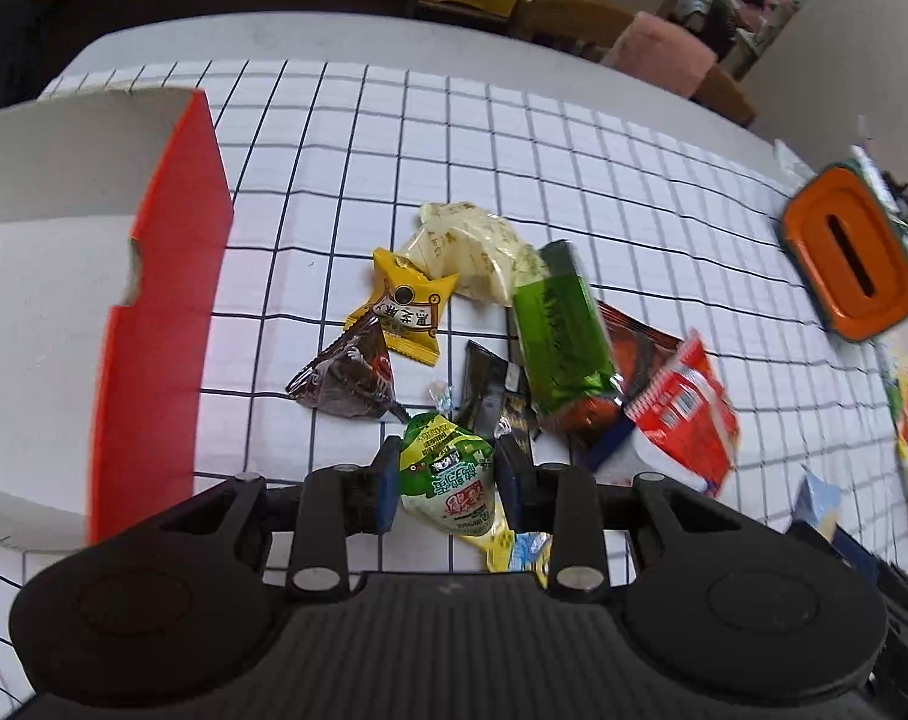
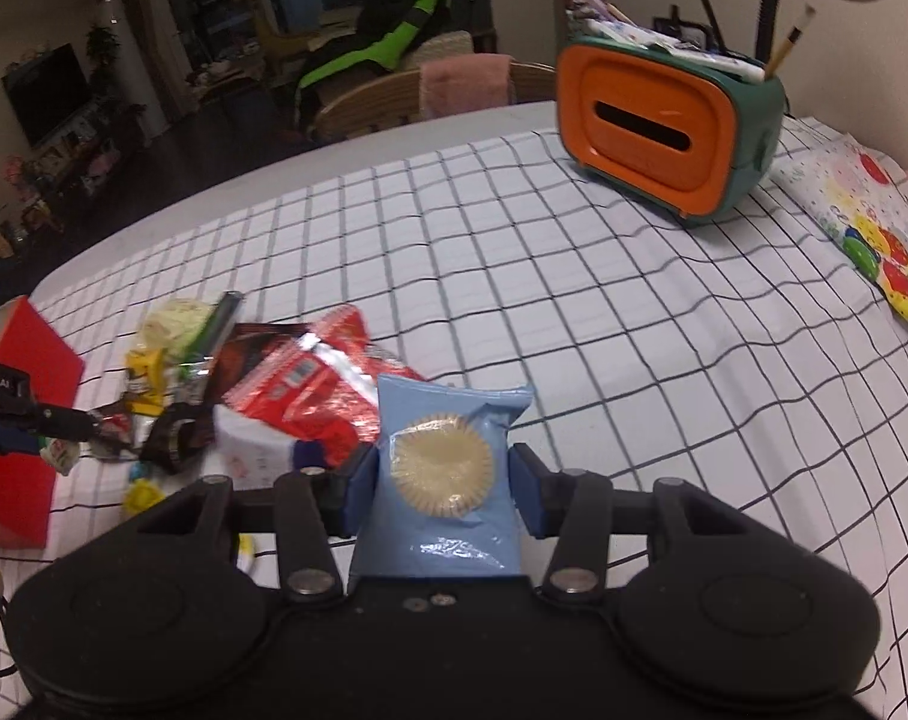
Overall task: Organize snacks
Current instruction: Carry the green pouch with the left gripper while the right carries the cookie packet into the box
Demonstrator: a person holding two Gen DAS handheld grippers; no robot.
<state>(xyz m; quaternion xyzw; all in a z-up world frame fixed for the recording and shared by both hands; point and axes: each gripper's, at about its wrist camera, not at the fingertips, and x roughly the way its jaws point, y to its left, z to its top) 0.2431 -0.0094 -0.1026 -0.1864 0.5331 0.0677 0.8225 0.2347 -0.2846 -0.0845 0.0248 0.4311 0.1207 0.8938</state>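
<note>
Both grippers have something in hand right now. The left gripper [image 1: 447, 480] has its fingers pinched in close on a green pouch [image 1: 447, 474], squeezing it at the sides, and it hangs over the near edge of the pile. The right gripper [image 2: 441, 480] has its fingers clamped on the flanks of a blue cookie pack [image 2: 450, 468], round cookie showing through the window, held above the checked worktop [image 2: 574, 300] just beside the pile.

As for progress, I'd say it's early days. The red box [image 1: 165, 276] sits to the left of the pile, and as far as I can see its white inside looks bare, though not all of it shows. I'm guessing that's where the snacks go, but nothing in the pictures confirms it.

Still lying loose on the worktop:
- yellow packet [image 1: 402, 309]
- dark triangle pack [image 1: 351, 381]
- pale bag [image 1: 472, 246]
- green bar [image 1: 559, 336]
- red bag [image 1: 685, 414]
- a black wrapper [image 1: 490, 390] and a few bits tucked underneath that I can't make out

The orange tissue box [image 2: 664, 120] stands well apart at the far side and doesn't look like part of this. So two items are lifted, none clearly sorted, and most of the heap is left.
</note>
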